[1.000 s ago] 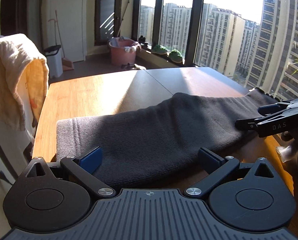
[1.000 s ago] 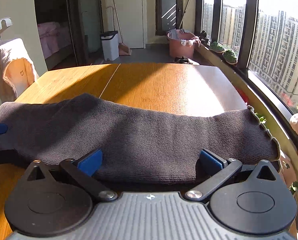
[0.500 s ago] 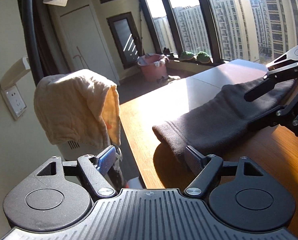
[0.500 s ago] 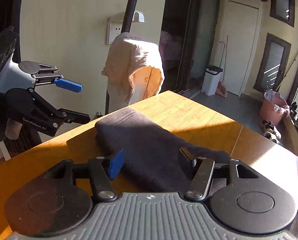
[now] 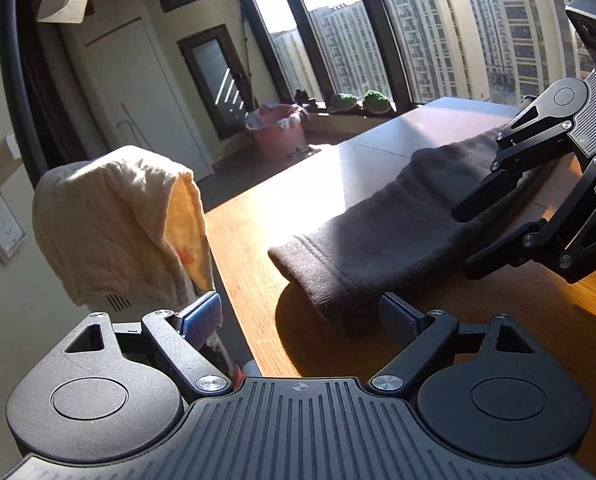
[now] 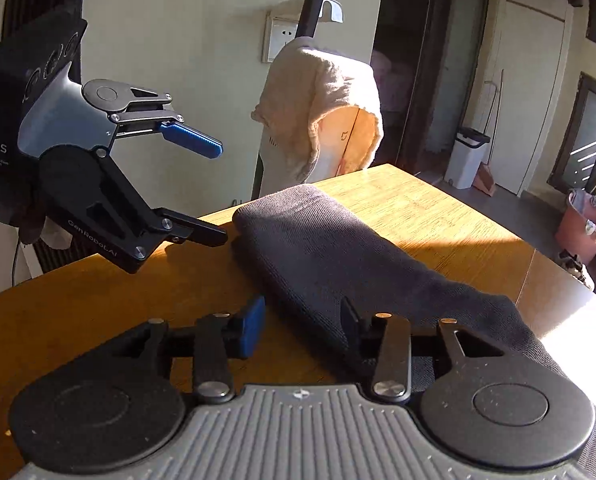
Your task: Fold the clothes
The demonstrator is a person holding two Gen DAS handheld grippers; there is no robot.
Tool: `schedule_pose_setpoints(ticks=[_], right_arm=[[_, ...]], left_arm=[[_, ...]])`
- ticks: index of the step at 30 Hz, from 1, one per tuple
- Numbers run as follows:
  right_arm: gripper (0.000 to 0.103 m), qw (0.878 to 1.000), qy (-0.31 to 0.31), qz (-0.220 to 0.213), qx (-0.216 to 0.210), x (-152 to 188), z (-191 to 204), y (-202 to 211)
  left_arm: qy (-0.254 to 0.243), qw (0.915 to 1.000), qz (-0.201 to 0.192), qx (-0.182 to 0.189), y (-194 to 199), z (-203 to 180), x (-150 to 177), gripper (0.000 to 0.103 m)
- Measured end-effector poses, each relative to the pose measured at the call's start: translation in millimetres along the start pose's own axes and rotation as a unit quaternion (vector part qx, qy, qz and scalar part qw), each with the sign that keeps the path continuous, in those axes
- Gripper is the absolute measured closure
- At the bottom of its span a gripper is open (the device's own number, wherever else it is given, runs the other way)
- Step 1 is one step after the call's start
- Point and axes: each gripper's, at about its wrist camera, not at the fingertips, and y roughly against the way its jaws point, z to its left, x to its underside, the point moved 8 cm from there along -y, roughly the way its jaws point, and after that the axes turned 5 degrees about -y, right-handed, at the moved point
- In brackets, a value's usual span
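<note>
While the left gripper [image 6: 213, 192] gapes wide, right gripper [image 6: 302, 320] fingers straddle the dark garment [image 6: 338, 248] edge, unclosed.

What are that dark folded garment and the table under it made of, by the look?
The dark gray garment looks like a soft knit, with fine ribbing and a matte face. The table looks like wood or wood veneer: orange-brown grain lines, a smooth finish with slight sheen.

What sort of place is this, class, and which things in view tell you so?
Probably a room in a high-rise flat: tower blocks fill the window, a wooden table holds a grey garment, and a laundry tub and bin stand nearby.
</note>
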Motion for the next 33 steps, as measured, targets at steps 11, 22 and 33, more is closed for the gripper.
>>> schedule_pose_setpoints(ticks=[11,22,33], right_arm=[[0.100,0.998,-0.049,-0.020,-0.020,-15.0,-20.3,14.6],[0.099,0.999,0.028,-0.015,0.016,-11.9,-7.1,-0.3],[0.093,0.993,-0.107,-0.052,0.019,-12.6,-43.4,47.3]], left_arm=[[-0.051,0.9987,-0.001,0.005,-7.6,-14.6,-7.3,0.006],[-0.049,0.9988,-0.002,0.006,0.9,-16.7,-3.6,0.004],[-0.119,0.9922,-0.025,-0.028,-48.3,-35.8,-38.9,0.065]])
